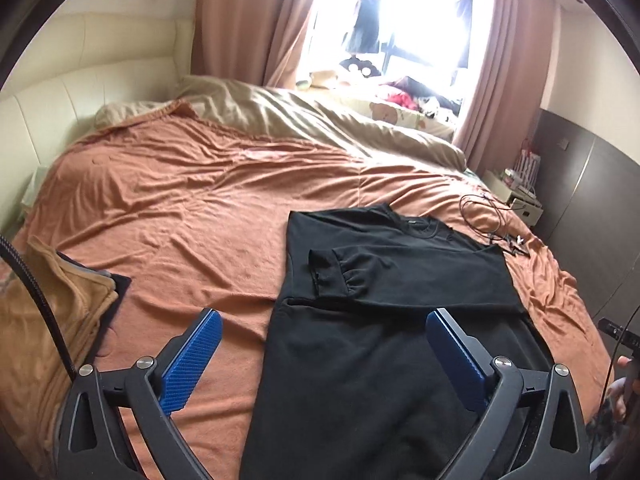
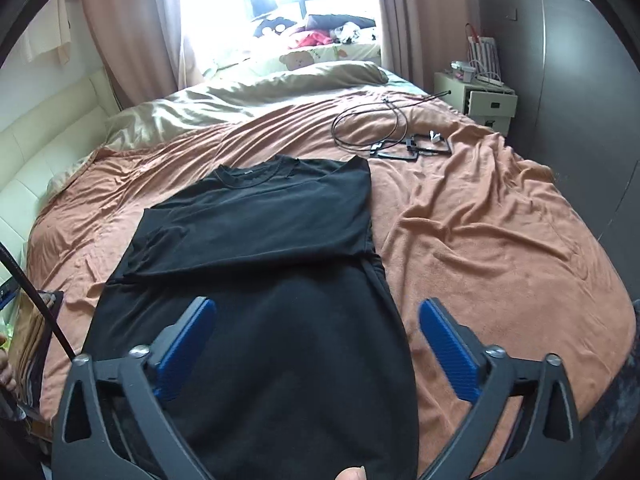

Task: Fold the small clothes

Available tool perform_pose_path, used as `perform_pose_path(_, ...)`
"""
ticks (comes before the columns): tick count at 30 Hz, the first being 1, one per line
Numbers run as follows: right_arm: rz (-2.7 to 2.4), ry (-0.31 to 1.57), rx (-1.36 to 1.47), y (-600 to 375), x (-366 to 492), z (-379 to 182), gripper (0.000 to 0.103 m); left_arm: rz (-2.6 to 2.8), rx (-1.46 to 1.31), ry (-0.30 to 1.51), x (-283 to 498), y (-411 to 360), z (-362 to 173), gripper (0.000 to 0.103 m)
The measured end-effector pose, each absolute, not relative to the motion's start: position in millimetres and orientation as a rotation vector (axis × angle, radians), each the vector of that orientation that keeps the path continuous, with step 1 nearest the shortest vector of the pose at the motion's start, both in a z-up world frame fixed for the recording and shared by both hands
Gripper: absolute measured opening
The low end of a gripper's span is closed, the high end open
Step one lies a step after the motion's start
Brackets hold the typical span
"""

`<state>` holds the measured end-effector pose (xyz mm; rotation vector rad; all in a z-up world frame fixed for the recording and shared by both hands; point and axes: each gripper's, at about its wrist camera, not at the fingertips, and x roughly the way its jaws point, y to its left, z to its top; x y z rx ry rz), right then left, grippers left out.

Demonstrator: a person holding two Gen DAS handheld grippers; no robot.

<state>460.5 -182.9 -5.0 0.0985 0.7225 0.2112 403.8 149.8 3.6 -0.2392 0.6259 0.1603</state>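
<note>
A black long-sleeved top (image 1: 392,320) lies flat on the orange bedspread (image 1: 192,200), collar toward the window, both sleeves folded across its chest. In the left wrist view a cuffed sleeve (image 1: 332,276) rests over the body. My left gripper (image 1: 323,322) hangs open above the top's left edge, its blue pads (image 1: 192,364) wide apart and nothing between them. In the right wrist view the same top (image 2: 264,264) fills the middle. My right gripper (image 2: 317,312) stands open over its lower right part, and its pads (image 2: 448,352) hold nothing.
A stack of folded tan and dark clothes (image 1: 60,320) sits at the bed's left edge. Black cables and hangers (image 2: 396,136) lie beyond the collar. A beige duvet (image 1: 320,116) is bunched at the far side. A nightstand (image 2: 480,96) and dark wardrobe (image 2: 560,80) stand right.
</note>
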Motion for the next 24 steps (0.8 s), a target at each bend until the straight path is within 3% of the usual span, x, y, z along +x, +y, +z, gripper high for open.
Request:
perform_pose_path(13, 0.220, 0.627, 0.111, -213.4, 348.3, 19.0, 0.103, 0.146, -0.220, 0.489, 291.9, 125.7, 41.1, 0.103)
perform_pose_path(24, 0.251, 0.548, 0.081, -227.2, 250.3, 28.1, 0.103, 0.151, -0.146, 0.496, 205.6, 99.3, 56.1, 0.103)
